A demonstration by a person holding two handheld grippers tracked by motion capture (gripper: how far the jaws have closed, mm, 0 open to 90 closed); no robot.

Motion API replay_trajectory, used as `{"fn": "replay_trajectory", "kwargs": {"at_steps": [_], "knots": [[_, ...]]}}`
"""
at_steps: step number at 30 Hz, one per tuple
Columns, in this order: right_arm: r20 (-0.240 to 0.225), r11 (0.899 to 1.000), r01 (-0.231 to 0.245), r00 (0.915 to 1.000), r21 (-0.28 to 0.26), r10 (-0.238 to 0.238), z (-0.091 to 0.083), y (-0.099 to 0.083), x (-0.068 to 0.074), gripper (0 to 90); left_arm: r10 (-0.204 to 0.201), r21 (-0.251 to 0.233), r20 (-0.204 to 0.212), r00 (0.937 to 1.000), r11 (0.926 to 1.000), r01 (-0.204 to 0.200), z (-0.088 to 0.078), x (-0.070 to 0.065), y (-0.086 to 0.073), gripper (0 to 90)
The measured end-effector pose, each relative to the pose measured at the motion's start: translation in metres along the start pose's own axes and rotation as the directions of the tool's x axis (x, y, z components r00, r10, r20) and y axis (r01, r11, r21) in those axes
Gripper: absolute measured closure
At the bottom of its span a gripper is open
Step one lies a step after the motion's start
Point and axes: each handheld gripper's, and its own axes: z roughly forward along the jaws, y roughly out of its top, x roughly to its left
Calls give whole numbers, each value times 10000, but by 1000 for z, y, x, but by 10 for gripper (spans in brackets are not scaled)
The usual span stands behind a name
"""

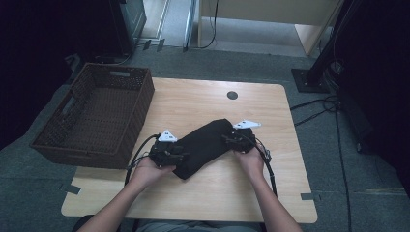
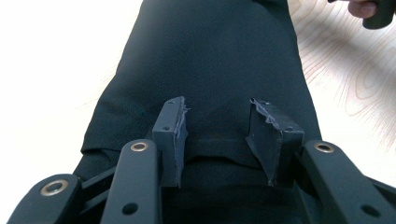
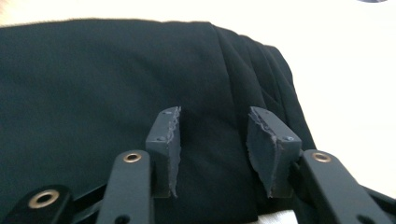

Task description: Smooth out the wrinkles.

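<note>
At the middle of the wooden table (image 1: 208, 193) a folded black garment (image 1: 203, 145) is laid slantwise, right of the wicker basket (image 1: 92, 116). The left gripper (image 2: 219, 140) and right gripper (image 3: 212, 149) are held at its two ends, jaws parted over cloth, nothing pinched. All layers should be gathered before closing, forearms kept low and level

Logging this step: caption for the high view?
Person's left gripper and right gripper at opposite ends of a folded black cloth beside a wicker basket.
</note>
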Motion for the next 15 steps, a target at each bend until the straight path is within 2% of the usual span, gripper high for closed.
{"fn": "replay_trajectory", "kwargs": {"at_steps": [2,4,8,12,15], "knots": [[93,9999,138,9999,18,-138,-1,0,1,541,-60,-21,111,9999,10000,61,-1,1,1,527],[78,10000,35,10000,31,-35,-1,0,-1,496,-76,3,176,9998,10000,76,-3,1,1,516],[-172,9985,-511,9986,-199,508,-11,4,-2,522,20,-86,284,9996,10000,-17,-10,1,9,481],[-169,9994,-125,9998,-322,119,-18,10,9,549,60,-151,218,9997,9999,-57,-16,4,19,487],[-285,9988,-155,9995,-469,142,-21,12,16,553,90,-242,135,9999,9997,-87,-20,8,27,478]]}}
